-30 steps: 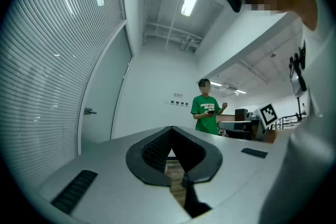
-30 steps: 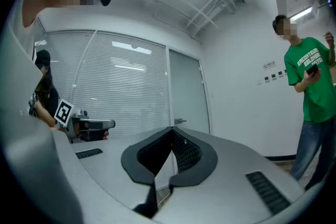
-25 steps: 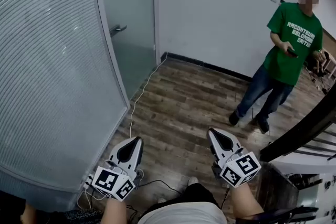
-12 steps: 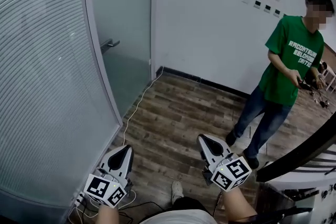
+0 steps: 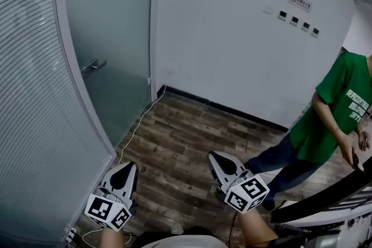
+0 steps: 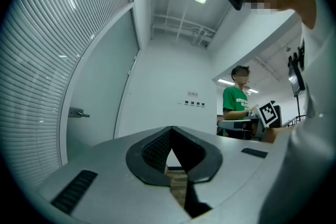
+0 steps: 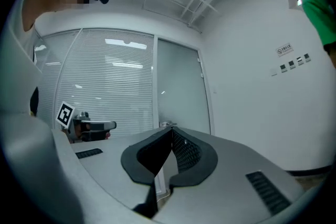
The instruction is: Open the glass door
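The frosted glass door (image 5: 110,38) stands closed at the upper left, its metal lever handle (image 5: 93,65) on the left side of the pane. Both grippers hang low over the wooden floor, well short of the door. My left gripper (image 5: 127,166) is shut and empty, as is my right gripper (image 5: 214,155). In the left gripper view the door (image 6: 100,107) and its handle (image 6: 79,112) lie left of the closed jaw tips (image 6: 171,128). The right gripper view shows the door (image 7: 181,86) straight ahead, with the handle (image 7: 167,124) just above the closed tips (image 7: 171,130).
A curved glass wall with blinds (image 5: 29,101) runs along the left. A white cable (image 5: 136,125) trails over the floor to the door's foot. A person in a green shirt (image 5: 343,119) stands at the right. A black handrail (image 5: 325,194) crosses the lower right.
Both grippers have travelled forward toward the door, staying shut. The door and handle have slid left in the head view, and the person in green now sits at the right edge.
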{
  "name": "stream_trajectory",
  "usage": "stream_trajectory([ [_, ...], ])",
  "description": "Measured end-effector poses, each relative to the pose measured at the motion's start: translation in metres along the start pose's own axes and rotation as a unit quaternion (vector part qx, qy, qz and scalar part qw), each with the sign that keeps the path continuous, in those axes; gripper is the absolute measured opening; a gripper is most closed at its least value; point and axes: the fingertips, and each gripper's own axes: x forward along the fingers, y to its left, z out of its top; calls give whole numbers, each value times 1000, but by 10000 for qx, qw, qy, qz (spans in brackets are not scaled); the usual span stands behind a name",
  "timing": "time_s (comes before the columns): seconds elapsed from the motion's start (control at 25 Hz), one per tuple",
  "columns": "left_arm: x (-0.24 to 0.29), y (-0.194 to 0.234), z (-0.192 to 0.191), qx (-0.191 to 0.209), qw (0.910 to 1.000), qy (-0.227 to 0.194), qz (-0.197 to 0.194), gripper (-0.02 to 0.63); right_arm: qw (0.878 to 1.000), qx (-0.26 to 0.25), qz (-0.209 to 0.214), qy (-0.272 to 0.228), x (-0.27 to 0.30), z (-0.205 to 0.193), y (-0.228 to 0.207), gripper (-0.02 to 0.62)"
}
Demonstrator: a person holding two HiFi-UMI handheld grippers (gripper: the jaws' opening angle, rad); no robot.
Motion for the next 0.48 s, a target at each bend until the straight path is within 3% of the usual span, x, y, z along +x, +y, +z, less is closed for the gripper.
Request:
stream_trajectory([
  [0.16, 38, 3, 0, 81, 9998, 84, 141, 2, 9998, 97, 189, 18, 23, -2, -34, 2],
  [0.48, 82, 70, -9, 125, 9990, 185, 386, 2, 9986, 155, 493, 108, 108, -26, -58, 2],
])
